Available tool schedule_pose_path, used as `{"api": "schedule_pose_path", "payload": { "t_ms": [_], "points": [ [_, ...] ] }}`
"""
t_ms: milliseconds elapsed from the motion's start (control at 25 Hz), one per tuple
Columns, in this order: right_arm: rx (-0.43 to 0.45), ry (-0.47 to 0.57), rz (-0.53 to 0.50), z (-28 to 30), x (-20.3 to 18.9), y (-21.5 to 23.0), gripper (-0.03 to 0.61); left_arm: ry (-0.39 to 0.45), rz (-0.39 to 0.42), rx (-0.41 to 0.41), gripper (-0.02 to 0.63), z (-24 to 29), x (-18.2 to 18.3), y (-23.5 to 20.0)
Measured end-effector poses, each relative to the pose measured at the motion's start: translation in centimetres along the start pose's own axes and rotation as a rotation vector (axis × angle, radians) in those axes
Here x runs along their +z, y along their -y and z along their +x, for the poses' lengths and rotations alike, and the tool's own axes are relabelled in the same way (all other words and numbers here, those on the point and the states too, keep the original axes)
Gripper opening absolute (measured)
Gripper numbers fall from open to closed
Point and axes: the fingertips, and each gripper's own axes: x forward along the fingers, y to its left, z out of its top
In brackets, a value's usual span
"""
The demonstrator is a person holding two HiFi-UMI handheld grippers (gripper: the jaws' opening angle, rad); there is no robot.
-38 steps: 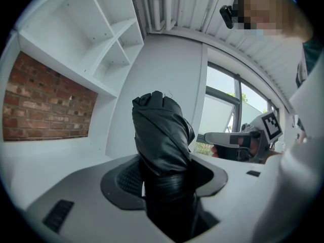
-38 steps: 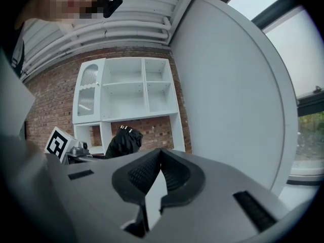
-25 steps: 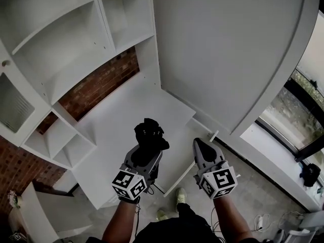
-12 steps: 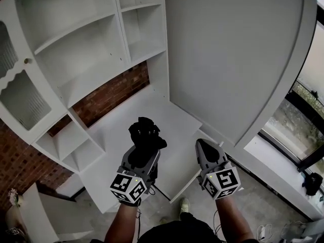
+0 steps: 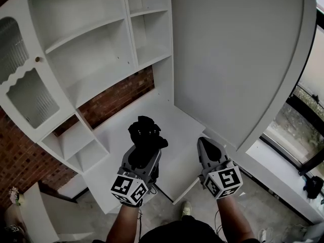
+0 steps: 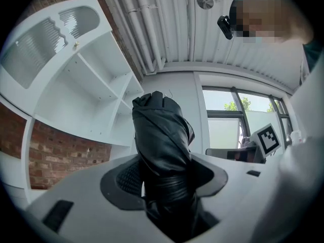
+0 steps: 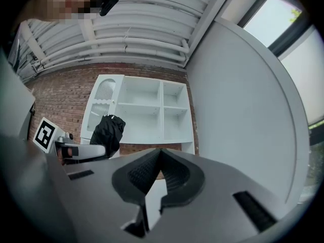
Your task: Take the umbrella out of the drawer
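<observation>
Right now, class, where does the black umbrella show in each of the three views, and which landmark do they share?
Head view: umbrella low centre, standing out of the left gripper.
Left gripper view: umbrella fills the centre, gripped between the jaws.
Right gripper view: umbrella small, left of centre.
Shared landmark: the white shelf unit, in all three.

A white desk top (image 5: 121,135) lies below me and runs back to a brick wall (image 5: 114,103). A white shelf unit (image 5: 96,49) of open compartments stands on it, with a ribbed-glass door (image 5: 30,97) at its left end. Small cubbies (image 5: 83,148) sit on the desk's left side. A white drawer (image 5: 177,173) stands pulled out towards me at the desk's right. Under it is grey floor (image 5: 167,206), where my shoe (image 5: 186,207) and a thin dark cable (image 5: 159,191) rest. A white ledge (image 5: 276,168) runs along the right.
</observation>
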Motion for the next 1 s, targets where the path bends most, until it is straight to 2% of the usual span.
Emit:
{"api": "schedule_pose_path", "payload": {
  "t_ms": [360, 1000],
  "points": [
    [0.000, 0.009, -0.029, 0.0, 0.9, -0.3, 0.005, 0.042, 0.025, 0.002, 0.236, -0.5, 1.5, 0.0],
    [0.013, -0.012, -0.036, 0.1, 0.3, -1.3, 0.005, 0.041, 0.021, 0.025, 0.236, -1.1, 1.5, -0.7]
  ]
}}
